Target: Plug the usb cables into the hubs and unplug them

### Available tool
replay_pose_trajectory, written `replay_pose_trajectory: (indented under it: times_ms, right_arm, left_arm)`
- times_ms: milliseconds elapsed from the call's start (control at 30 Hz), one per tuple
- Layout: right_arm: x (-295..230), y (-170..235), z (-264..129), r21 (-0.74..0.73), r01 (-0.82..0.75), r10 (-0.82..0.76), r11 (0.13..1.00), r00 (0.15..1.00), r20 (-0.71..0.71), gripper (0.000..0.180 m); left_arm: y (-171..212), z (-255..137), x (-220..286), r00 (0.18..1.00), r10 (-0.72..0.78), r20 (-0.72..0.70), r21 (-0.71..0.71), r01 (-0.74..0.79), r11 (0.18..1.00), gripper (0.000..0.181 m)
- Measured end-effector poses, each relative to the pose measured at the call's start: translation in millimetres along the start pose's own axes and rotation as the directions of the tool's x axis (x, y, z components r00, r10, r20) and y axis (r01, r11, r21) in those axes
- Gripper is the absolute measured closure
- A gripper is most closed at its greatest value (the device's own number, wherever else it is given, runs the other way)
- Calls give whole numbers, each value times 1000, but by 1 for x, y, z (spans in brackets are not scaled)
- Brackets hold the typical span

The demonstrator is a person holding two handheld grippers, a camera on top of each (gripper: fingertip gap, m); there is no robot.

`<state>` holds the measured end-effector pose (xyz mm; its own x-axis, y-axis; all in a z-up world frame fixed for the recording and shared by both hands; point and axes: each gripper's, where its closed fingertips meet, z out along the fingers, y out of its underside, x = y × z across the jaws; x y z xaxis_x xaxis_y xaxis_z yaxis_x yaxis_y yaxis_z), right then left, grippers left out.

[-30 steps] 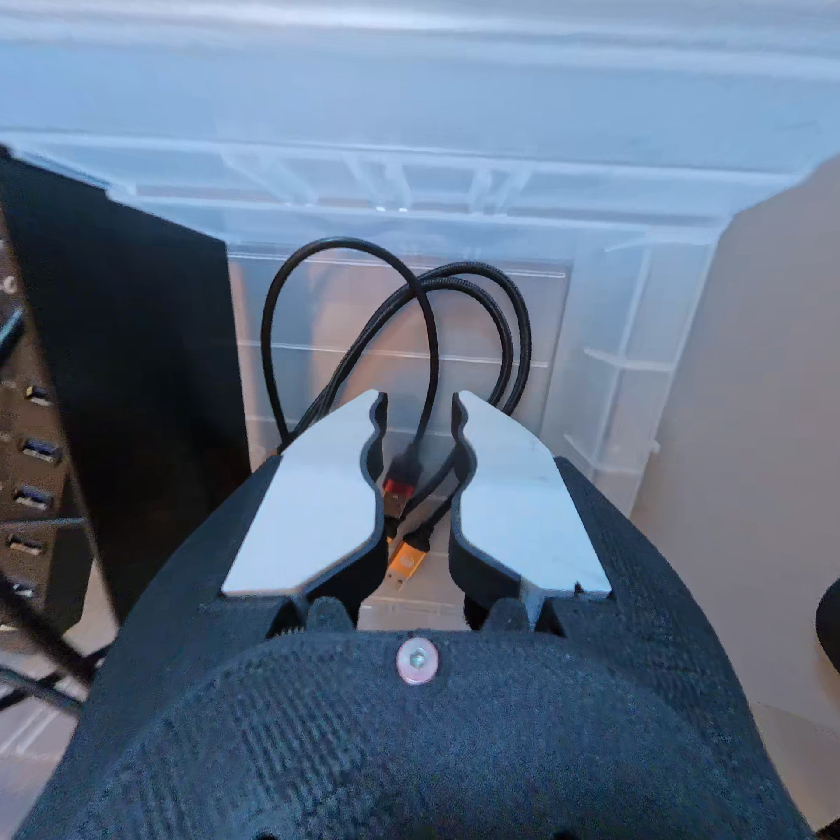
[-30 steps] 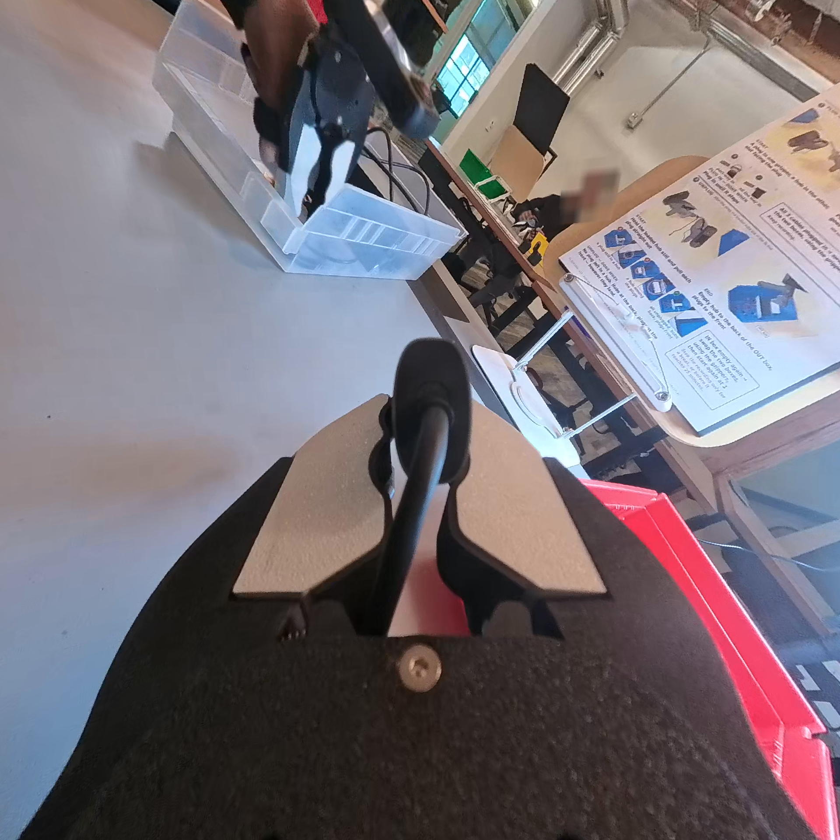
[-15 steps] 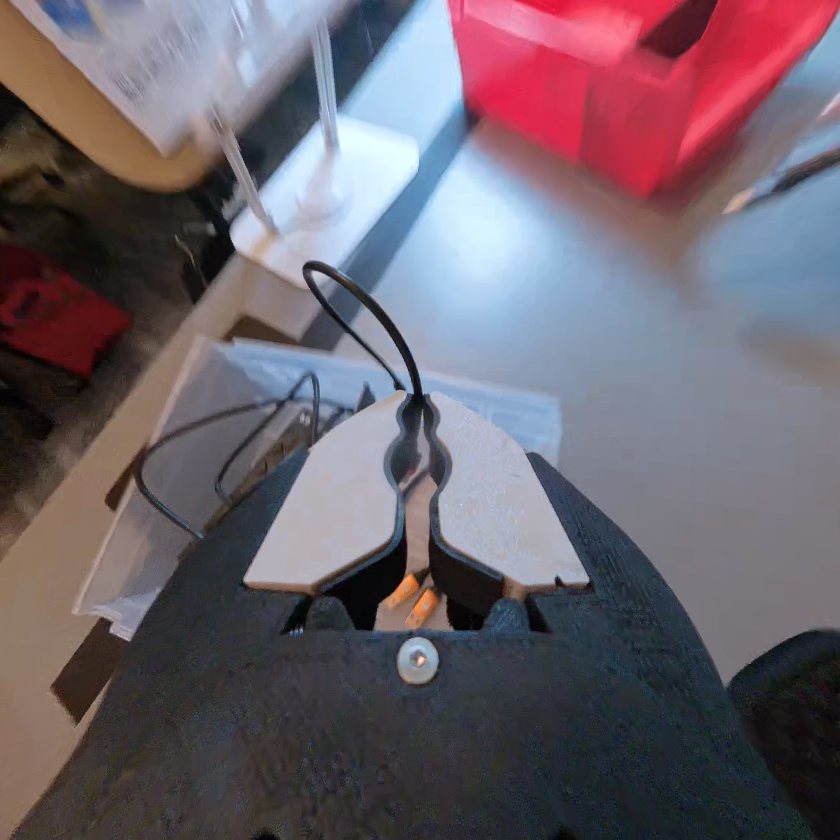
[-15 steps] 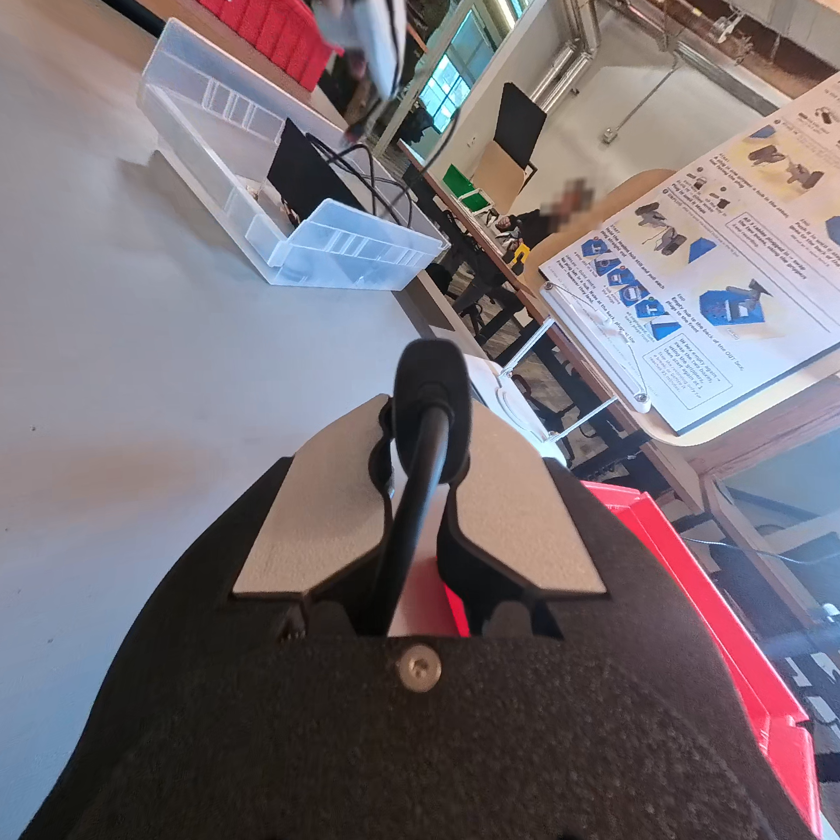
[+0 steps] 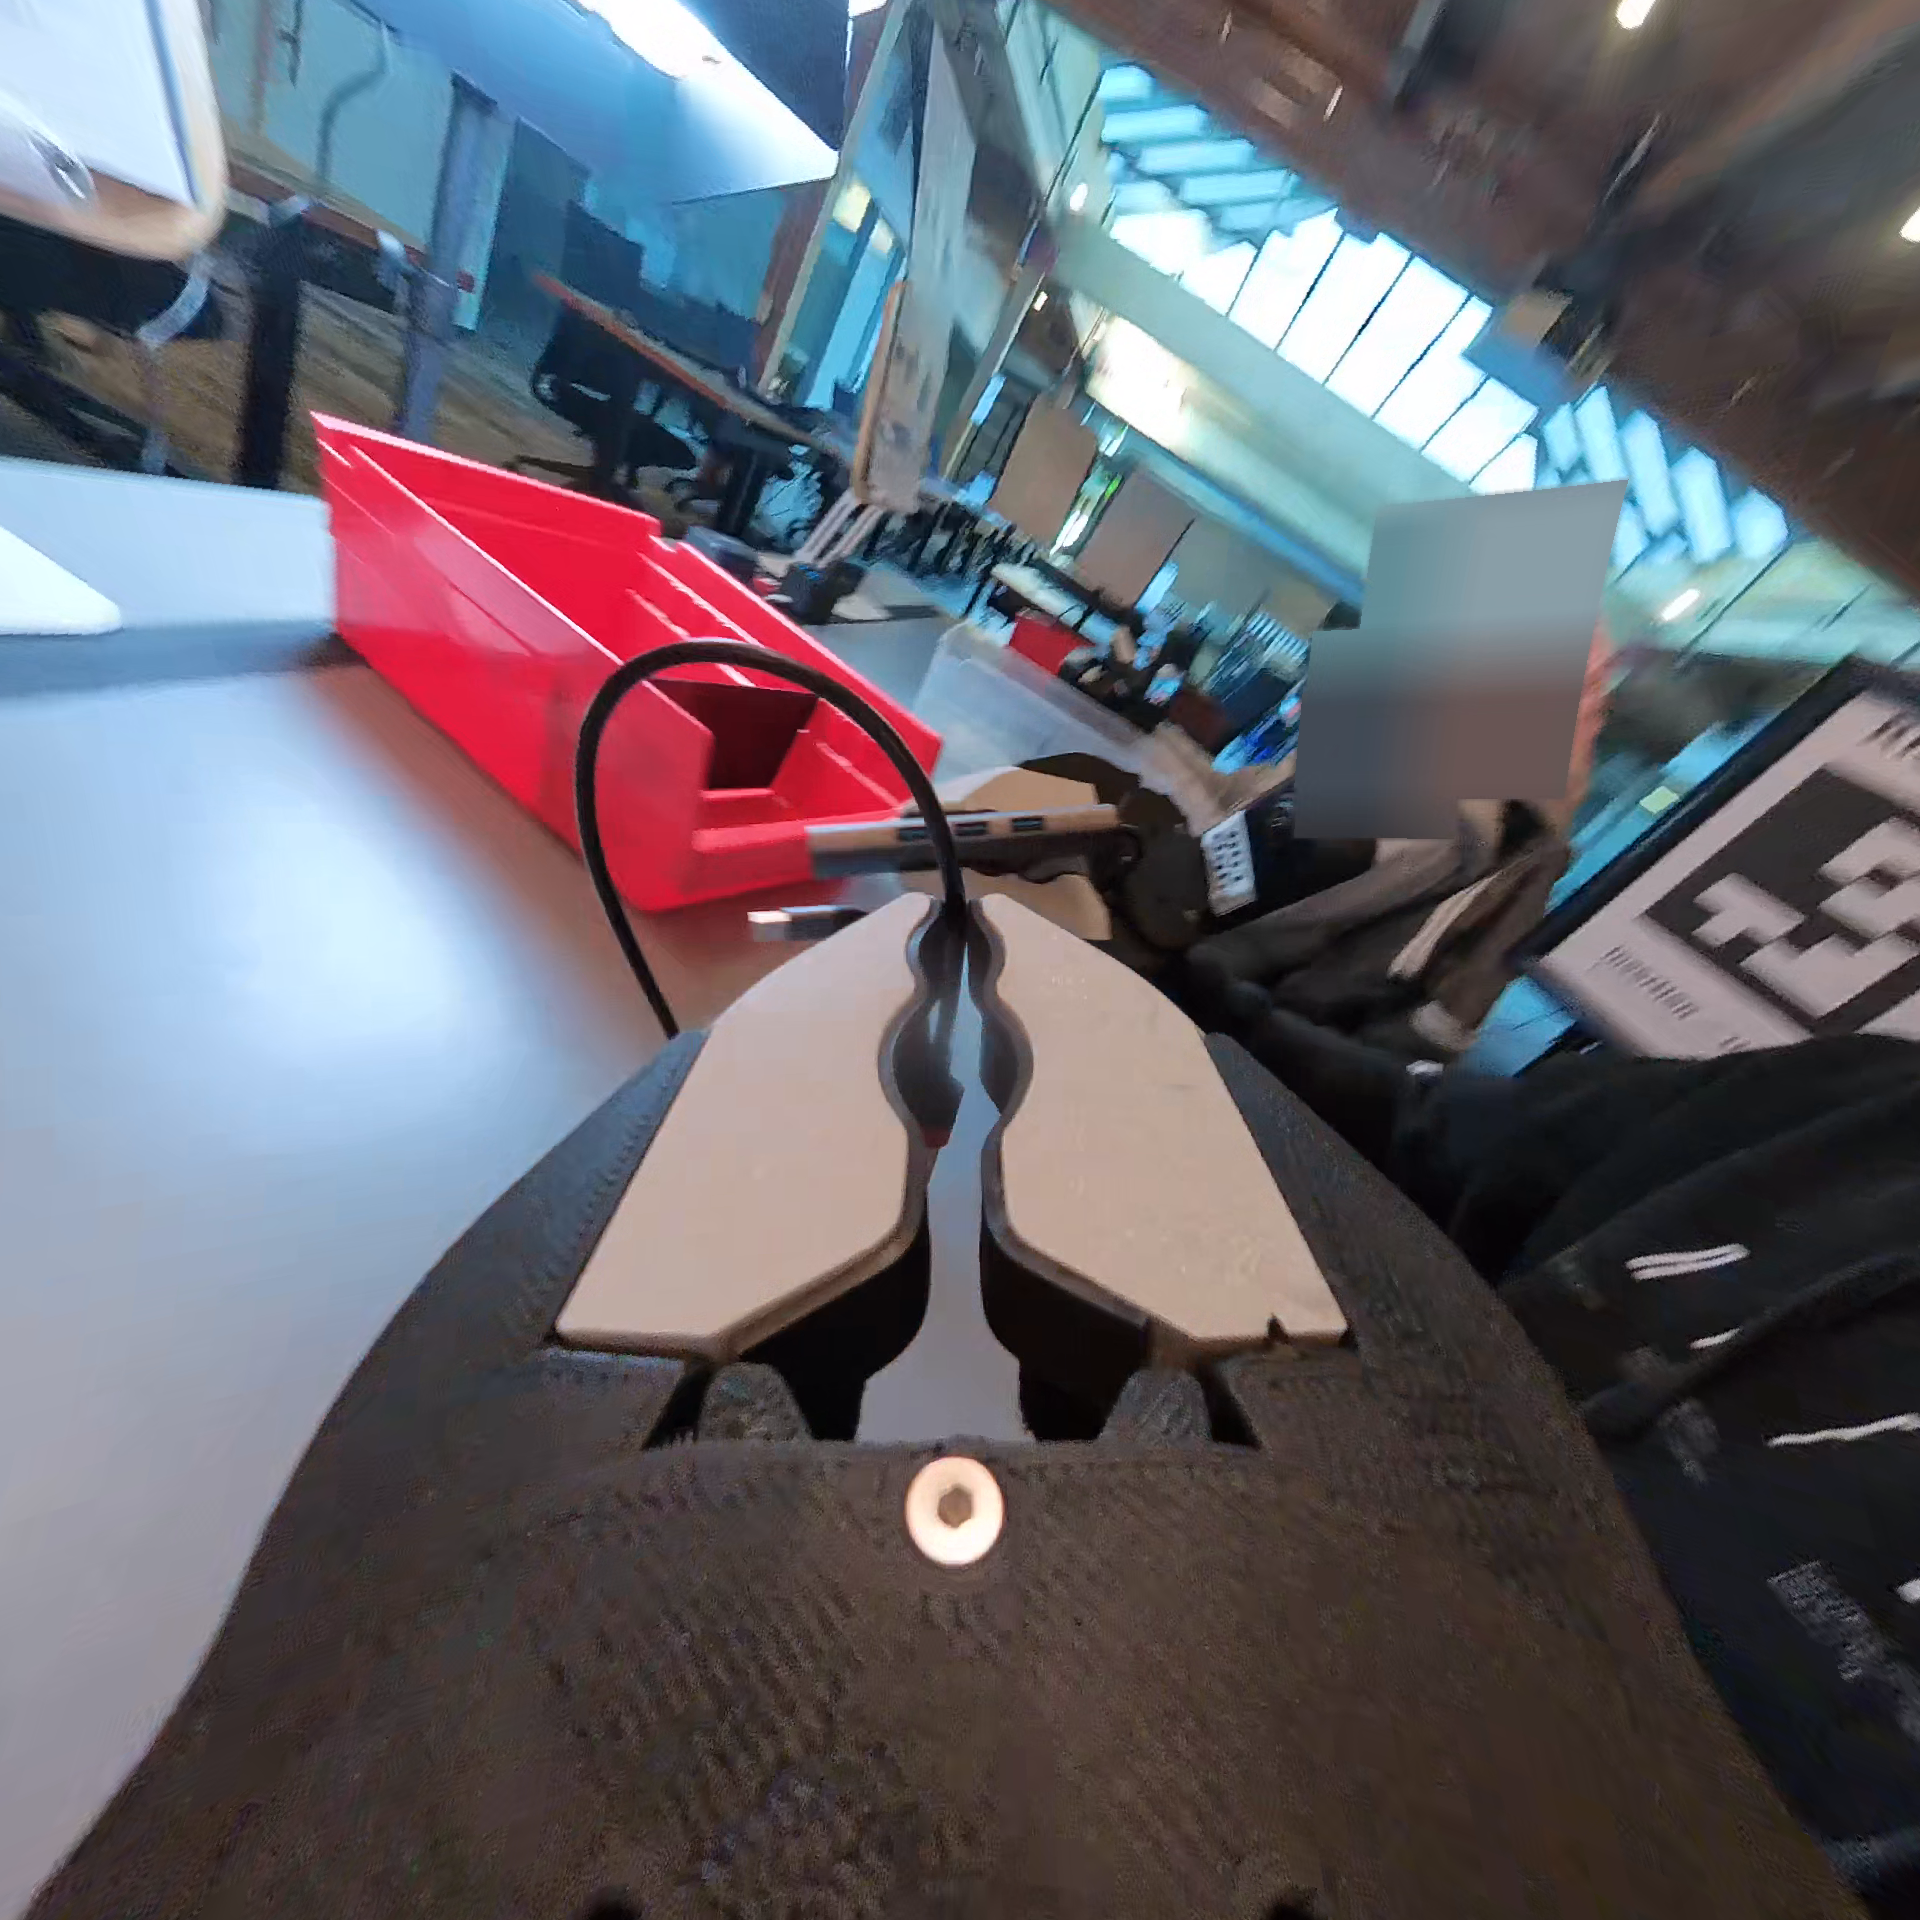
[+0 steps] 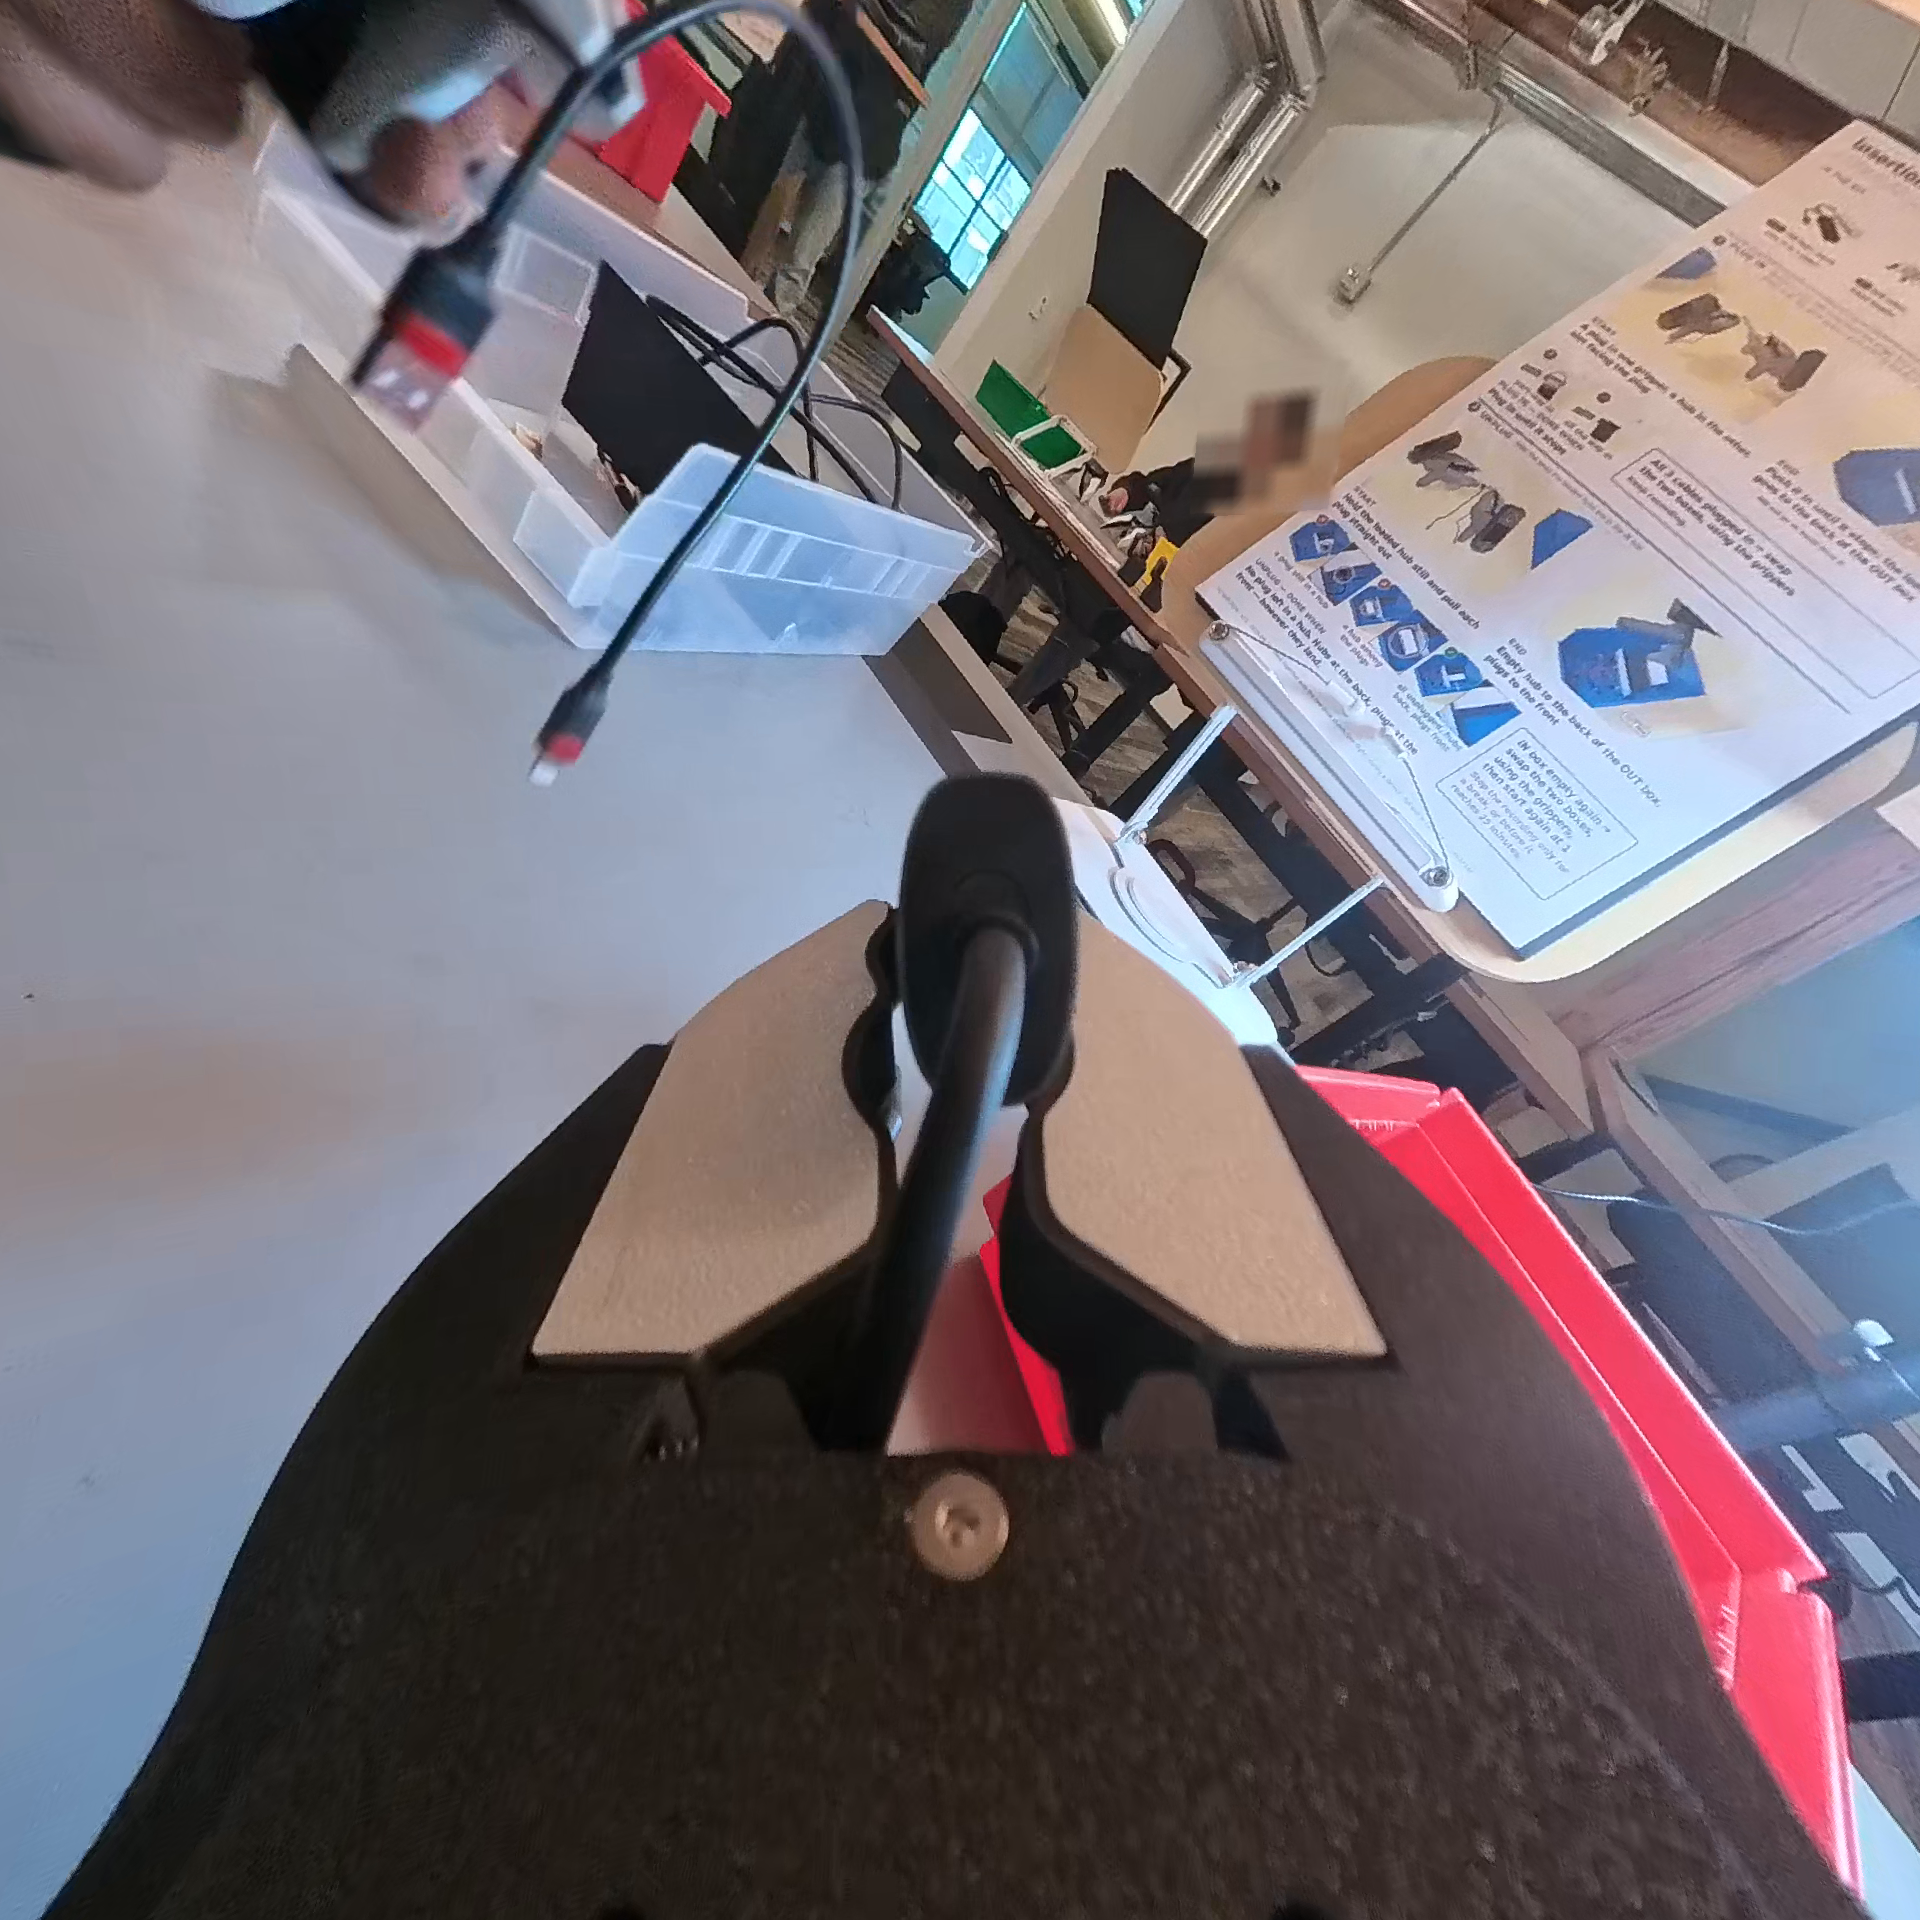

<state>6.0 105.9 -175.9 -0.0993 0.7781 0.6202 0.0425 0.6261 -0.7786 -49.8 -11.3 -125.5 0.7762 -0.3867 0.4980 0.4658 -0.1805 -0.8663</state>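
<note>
My left gripper [image 5: 951, 914] is shut on a thin black USB cable [image 5: 623, 790], which loops up from the fingertips and back down on the left. In the right wrist view this cable [image 6: 748, 436] hangs from the blurred left gripper [image 6: 468, 94]. Its red-and-black plug [image 6: 431, 322] points down and its small far plug [image 6: 566, 727] dangles above the table. My right gripper [image 6: 977, 925] is shut on a grey USB hub [image 6: 982, 883], seen end-on, with the hub's cord running back between the fingers. The left wrist view shows the hub [image 5: 935, 842] side-on, its ports facing me, held in the right gripper [image 5: 1039, 842].
A clear bin [image 6: 790, 582] with a black hub [image 6: 644, 405] and more cables stands on the grey table [image 6: 260, 831]. A red bin [image 5: 520, 623] lies at the table edge; it also shows in the right wrist view [image 6: 1558, 1351]. An instruction board [image 6: 1610, 582] stands on the right. The left gripper's tips are roughly 15 cm from the right gripper's.
My left gripper closed on the cable in the clear bin, lifted it out and swung round to face the right gripper. The right gripper kept holding the hub, nearly still.
</note>
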Motion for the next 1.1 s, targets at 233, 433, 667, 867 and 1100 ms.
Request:
replay_pose_trajectory:
  times_ms: [233,433,667,867,1100]
  right_arm:
    - [0,1,-1,-8,9,-9,1000,1000,4,162]
    - [0,-1,1,4,-11,11,1000,1000,13,161]
    - [-4,6,4,-18,-28,28,999,999,28,162]
    - [-4,10,3,-29,-29,30,999,999,27,162]
    - [-8,12,3,-25,-25,26,999,998,55,162]
  left_arm:
    - [72,-14,-27,991,-25,132,-179,48,983,163]
    - [77,-65,-39,884,426,193,-486,-291,824,148]
    - [133,-73,-45,767,595,-241,-804,-501,320,144]
    - [164,-69,-68,744,469,-475,-828,-559,47,148]
    - [168,-56,-65,791,407,-456,-834,-540,115,169]
